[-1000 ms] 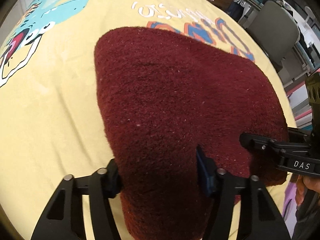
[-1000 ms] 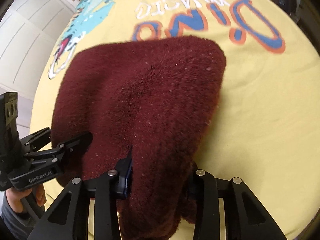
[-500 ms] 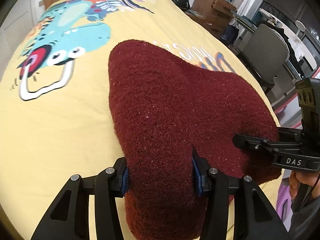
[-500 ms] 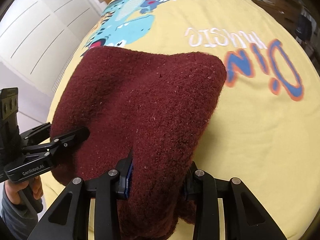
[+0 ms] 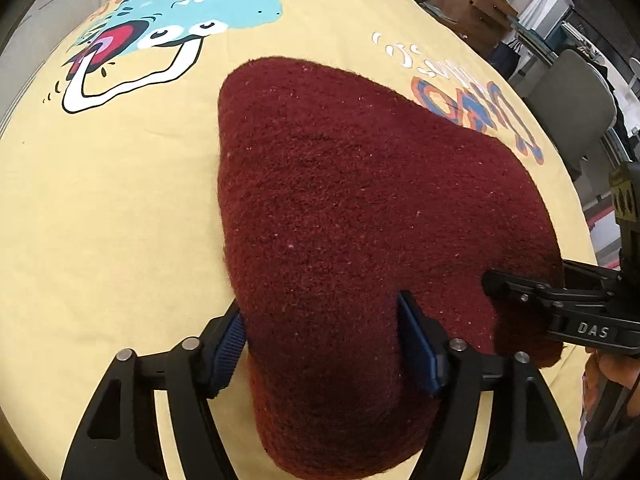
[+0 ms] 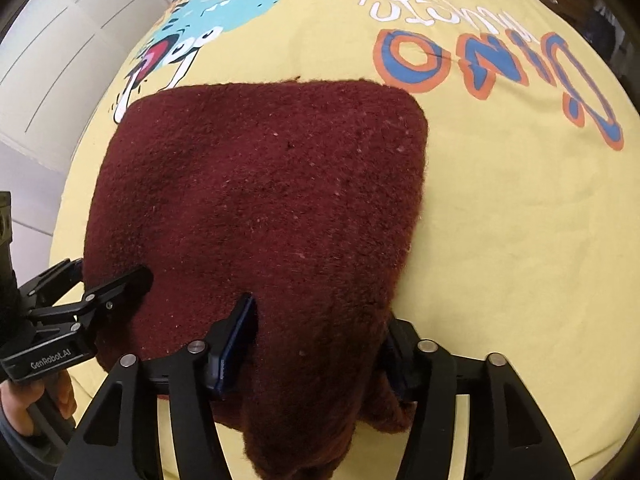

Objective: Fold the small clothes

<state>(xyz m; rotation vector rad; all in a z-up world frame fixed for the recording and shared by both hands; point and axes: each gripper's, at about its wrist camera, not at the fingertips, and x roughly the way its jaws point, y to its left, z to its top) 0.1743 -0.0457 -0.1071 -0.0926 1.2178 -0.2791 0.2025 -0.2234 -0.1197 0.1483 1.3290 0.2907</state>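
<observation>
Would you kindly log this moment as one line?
left gripper: shut on maroon cloth | right gripper: shut on maroon cloth | surface: yellow sheet

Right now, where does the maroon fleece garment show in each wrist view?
Left wrist: maroon fleece garment fills centre, running between the left gripper fingers.
Right wrist: it fills centre-left, running between the right gripper fingers.
Shared landmark: orange-and-blue lettering on the yellow sheet beyond it.

Dark maroon fuzzy garment; yellow sheet, teal dinosaur print, blue-orange lettering; black grippers, blue pads.
</observation>
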